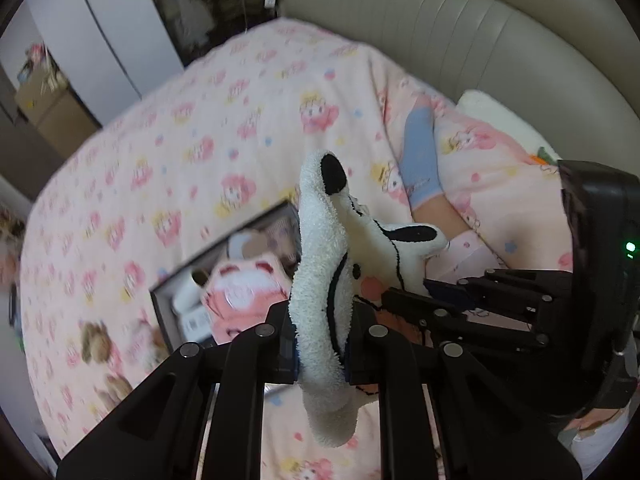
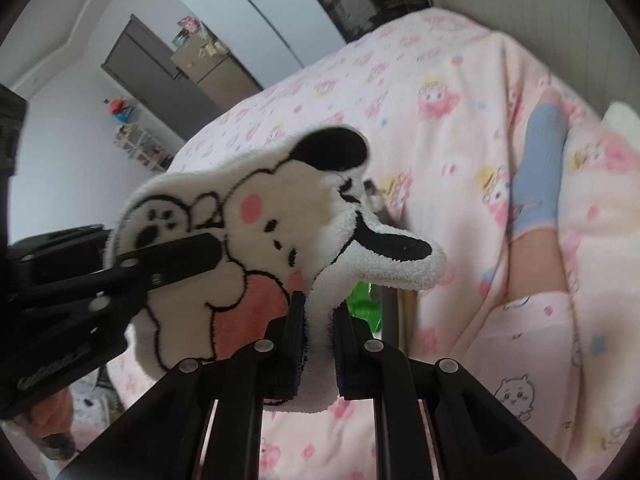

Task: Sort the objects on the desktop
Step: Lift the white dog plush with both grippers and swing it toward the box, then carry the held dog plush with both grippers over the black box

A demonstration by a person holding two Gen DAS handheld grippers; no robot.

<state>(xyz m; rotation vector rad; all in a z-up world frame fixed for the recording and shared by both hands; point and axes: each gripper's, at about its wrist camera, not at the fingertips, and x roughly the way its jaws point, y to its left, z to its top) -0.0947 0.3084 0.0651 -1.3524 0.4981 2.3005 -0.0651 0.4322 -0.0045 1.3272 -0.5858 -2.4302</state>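
The plush cloth (image 2: 276, 240), soft, light and floppy, hangs above the bed (image 1: 200, 128), the left claw (image 1: 320, 344) clamped on its left edge and the right claw (image 2: 320, 344) on its near edge, best held by edges, over a box (image 1: 224, 276).

Pink cartoon-print blanket (image 1: 248, 92) covers bed; beige padded headboard (image 1: 440, 28) behind; blue sock (image 1: 420, 160) on person's foot.
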